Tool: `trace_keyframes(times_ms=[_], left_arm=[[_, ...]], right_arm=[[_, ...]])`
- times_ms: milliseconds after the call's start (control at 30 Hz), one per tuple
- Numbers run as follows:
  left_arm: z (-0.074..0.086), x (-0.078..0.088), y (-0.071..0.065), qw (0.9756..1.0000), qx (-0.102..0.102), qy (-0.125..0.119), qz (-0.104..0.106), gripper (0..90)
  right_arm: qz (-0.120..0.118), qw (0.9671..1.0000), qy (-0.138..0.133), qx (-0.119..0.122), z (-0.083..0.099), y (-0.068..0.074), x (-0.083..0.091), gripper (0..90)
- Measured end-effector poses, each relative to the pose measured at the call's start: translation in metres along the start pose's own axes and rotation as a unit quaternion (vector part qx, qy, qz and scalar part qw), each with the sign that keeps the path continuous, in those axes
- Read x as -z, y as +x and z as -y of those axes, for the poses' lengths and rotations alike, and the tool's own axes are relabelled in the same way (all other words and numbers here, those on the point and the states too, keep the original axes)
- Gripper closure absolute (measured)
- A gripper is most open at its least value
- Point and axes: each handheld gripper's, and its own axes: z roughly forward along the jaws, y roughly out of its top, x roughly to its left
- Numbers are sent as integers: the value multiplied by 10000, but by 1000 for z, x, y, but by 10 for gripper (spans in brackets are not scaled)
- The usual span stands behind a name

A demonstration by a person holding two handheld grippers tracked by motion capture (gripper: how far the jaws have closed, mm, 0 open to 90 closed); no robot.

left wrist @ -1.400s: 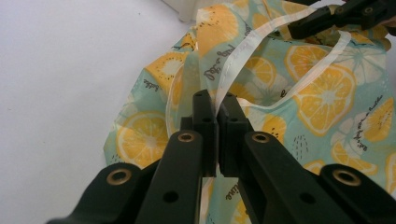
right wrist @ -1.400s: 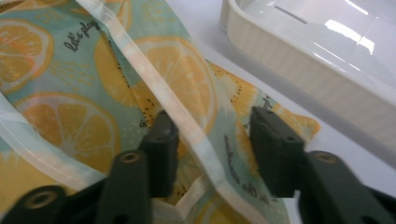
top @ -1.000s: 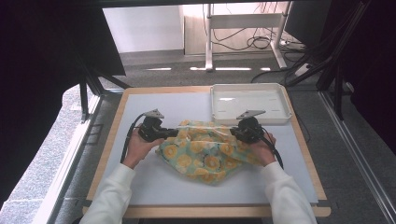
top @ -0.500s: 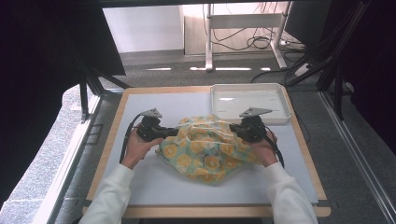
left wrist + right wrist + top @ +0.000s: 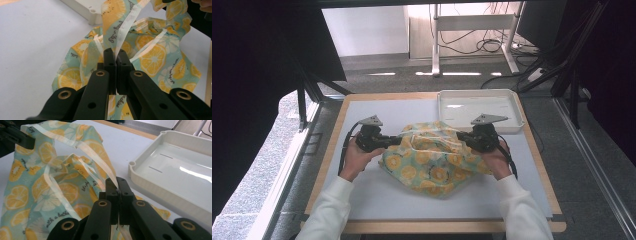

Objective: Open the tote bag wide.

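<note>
A teal cloth bag printed with orange slices [image 5: 432,157] lies crumpled in the middle of the white mat. My left gripper [image 5: 401,140] is shut on the bag's left edge; in the left gripper view its jaws [image 5: 116,53] pinch the white hem of the bag [image 5: 150,55]. My right gripper [image 5: 460,136] is shut on the bag's right edge, and in the right gripper view its jaws [image 5: 117,181] clamp the white hem of the bag [image 5: 62,187]. The hem between the two grippers is lifted off the mat. The rest of the bag rests on the mat.
A white plastic tray [image 5: 479,107] stands at the back right of the mat [image 5: 377,195], close behind the right gripper; its near wall [image 5: 160,187] is in the right gripper view. The table's wooden rim [image 5: 332,150] frames the mat.
The right gripper has risen a little with the bag's edge, lifting the hem higher. The left gripper has stayed in place.
</note>
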Motion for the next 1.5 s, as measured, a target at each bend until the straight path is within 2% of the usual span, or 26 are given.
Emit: trace_keyframes(times_ms=[200,633,800,1033,1233,1500], left_arm=[[0,4,-3,10000,-28,-29,9,893],[11,9,-15,9999,-2,-13,135,892],[17,6,-16,9998,68,33,164,892],[21,8,-18,9998,61,65,199,892],[35,15,-19,9996,201,80,192,893],[36,15,-23,9996,147,94,226,893]], right_arm=[[-124,9999,-17,46,-1,6,3,884],[-339,9994,-35,-65,7,16,10,883],[-341,9994,-48,-86,11,19,13,883],[-380,9992,8,-122,17,21,14,884],[-296,9993,-7,-245,28,23,22,883],[-359,9989,17,-291,37,27,27,883]])
